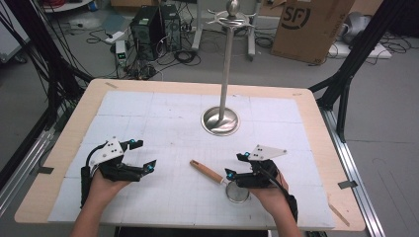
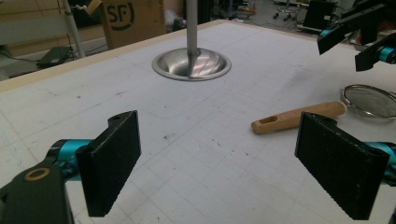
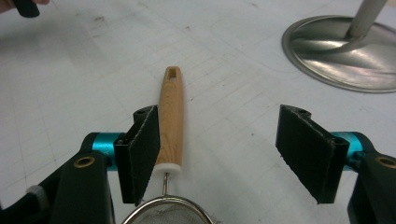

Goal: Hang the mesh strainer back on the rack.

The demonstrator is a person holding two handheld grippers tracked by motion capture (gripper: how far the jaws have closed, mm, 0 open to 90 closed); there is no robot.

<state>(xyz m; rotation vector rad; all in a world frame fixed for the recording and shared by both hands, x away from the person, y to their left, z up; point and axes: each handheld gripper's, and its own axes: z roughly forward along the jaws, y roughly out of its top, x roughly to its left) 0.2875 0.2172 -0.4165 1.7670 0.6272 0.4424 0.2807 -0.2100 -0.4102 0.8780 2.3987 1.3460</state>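
I see white gridded surface (image 1: 163, 123), tan wooden strainer handle (image 3: 170, 119), silver stand base (image 1: 220, 121), black-and-teal claws.

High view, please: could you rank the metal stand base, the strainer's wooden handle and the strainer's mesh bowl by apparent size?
1. Stand base, clearly largest.
2. Wooden handle and mesh bowl: unsure, since the right gripper covers part of the bowl.

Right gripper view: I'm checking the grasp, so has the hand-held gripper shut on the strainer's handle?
No, the right hand-held gripper is open, its jaws wide apart beside the wooden handle.
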